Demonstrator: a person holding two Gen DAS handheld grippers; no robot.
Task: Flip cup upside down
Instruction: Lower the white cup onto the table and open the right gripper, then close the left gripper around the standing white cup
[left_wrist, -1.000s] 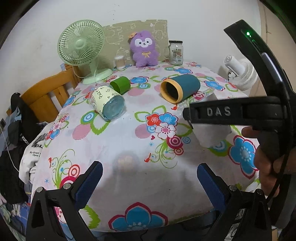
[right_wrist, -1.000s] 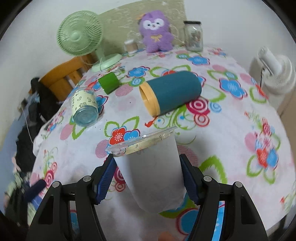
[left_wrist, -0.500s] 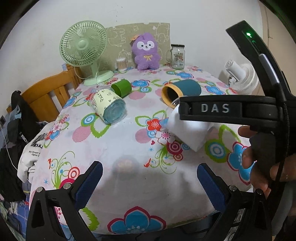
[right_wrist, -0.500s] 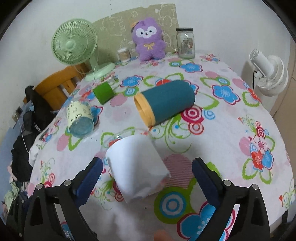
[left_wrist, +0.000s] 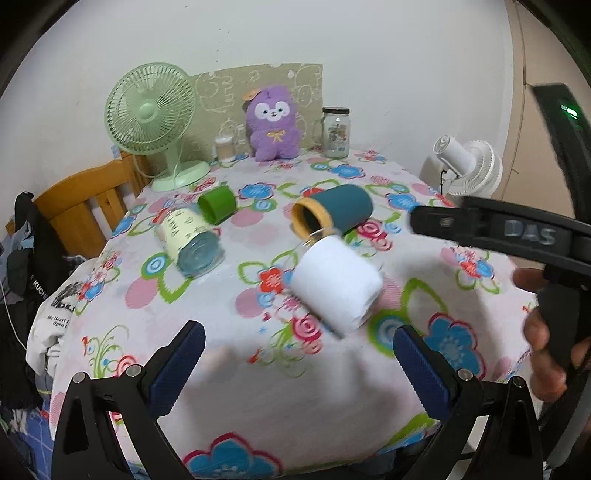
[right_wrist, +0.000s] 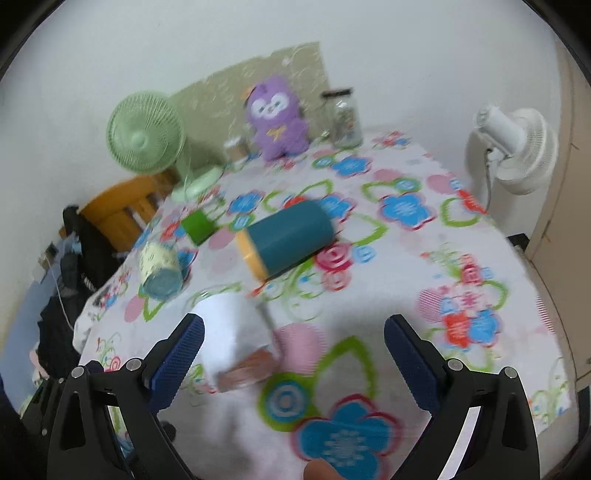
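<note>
Four cups (left_wrist: 334, 286) on floral tablecloth (left_wrist: 258, 387)

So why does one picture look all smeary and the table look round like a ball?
Right wrist view: motion blur smears the white cup, the teal cup and the tablecloth. Left wrist view: sharper, only slightly soft around the white cup. Both views: the fisheye lens bends the table into a dome, with dark corners.

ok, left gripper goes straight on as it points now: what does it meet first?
Probably bare tablecloth first: nothing lies between the open left gripper's fingers. The white cup lies slightly right of that line; depth is unclear.
</note>
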